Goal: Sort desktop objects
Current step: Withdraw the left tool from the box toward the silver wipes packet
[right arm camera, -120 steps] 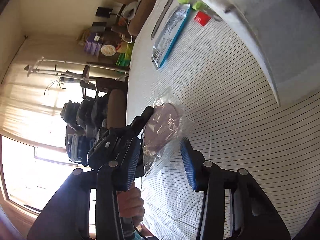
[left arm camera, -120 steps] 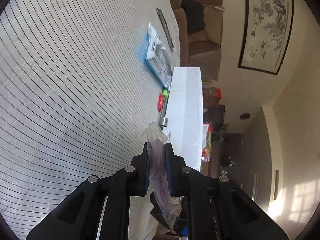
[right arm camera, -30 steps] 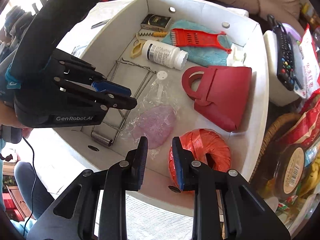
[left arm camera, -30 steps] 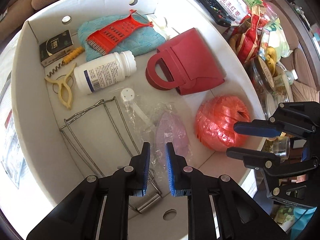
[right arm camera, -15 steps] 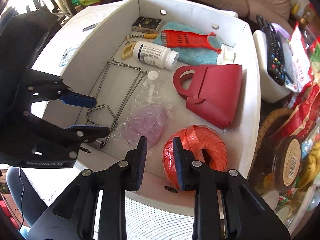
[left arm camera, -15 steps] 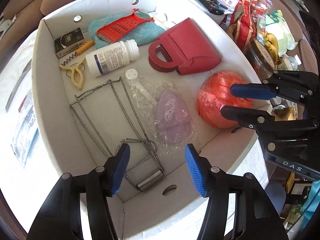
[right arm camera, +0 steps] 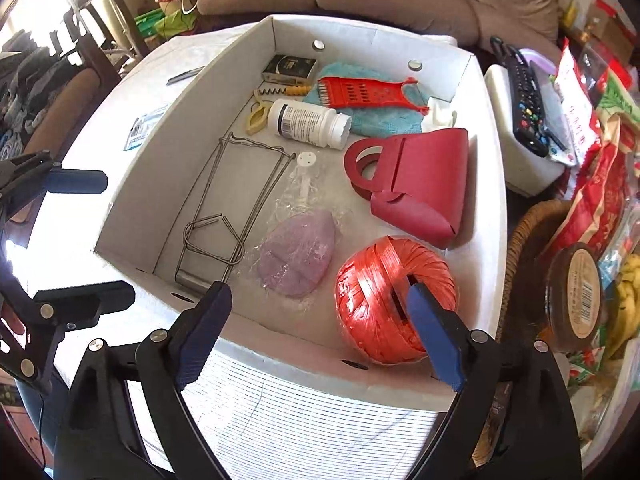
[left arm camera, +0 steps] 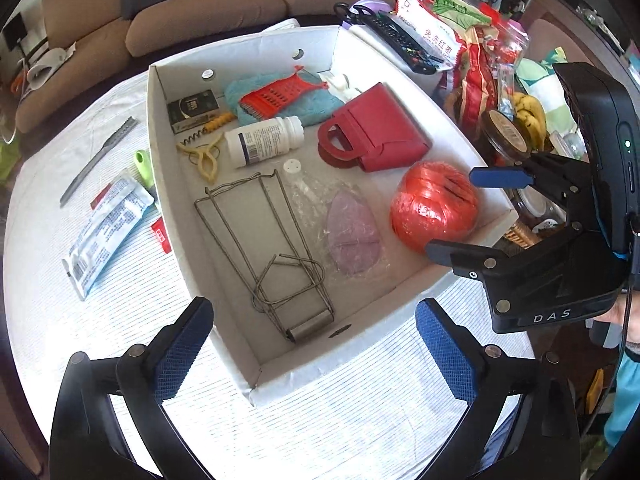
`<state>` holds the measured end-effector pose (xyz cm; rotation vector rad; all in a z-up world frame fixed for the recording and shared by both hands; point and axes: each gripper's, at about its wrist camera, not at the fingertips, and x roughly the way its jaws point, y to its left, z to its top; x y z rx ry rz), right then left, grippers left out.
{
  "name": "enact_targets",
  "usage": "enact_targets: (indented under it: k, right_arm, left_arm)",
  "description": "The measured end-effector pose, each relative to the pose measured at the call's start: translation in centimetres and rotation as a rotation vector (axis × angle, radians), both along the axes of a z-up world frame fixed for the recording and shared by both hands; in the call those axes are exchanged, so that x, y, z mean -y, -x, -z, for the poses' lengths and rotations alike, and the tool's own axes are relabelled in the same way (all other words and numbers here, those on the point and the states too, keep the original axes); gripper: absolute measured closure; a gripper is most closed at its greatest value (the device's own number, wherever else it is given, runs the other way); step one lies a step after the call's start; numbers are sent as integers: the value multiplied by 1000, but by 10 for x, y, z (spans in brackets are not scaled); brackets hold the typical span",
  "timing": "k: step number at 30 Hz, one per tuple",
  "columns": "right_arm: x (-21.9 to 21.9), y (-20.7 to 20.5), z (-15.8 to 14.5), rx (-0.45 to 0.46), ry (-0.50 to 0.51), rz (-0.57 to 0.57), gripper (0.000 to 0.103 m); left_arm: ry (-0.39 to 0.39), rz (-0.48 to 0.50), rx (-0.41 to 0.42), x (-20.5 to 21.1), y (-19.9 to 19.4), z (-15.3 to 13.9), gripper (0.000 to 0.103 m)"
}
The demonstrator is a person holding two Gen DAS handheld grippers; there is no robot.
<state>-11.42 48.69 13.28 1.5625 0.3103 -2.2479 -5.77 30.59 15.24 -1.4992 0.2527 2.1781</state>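
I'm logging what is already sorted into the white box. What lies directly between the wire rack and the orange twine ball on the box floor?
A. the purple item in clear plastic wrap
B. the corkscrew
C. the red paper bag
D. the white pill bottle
A: the purple item in clear plastic wrap lies flat on the floor of the white box, with the wire rack on one side and the orange twine ball on the other.

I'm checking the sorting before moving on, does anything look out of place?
Mostly tidy. The white bottle lies on its side in the white box, and a blue-white packet, a knife and a green item remain outside it.
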Motion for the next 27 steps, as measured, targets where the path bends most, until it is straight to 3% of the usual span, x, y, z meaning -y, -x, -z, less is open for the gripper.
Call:
enact_targets:
  k: [6,20,27]
  right_arm:
    - [-1,-12,-10,-23,6,12,0]
    - [-11,-52,-45,-90,47,67,0]
    - [5,-72,-65,-118,63,48,0]
  left_arm:
    - [24,-12,-43,3,-16,-14,0]
    - [29,-99,-120,26,-61,-35,0]
    - [-19,-170,-142,71,-74,-47,0]
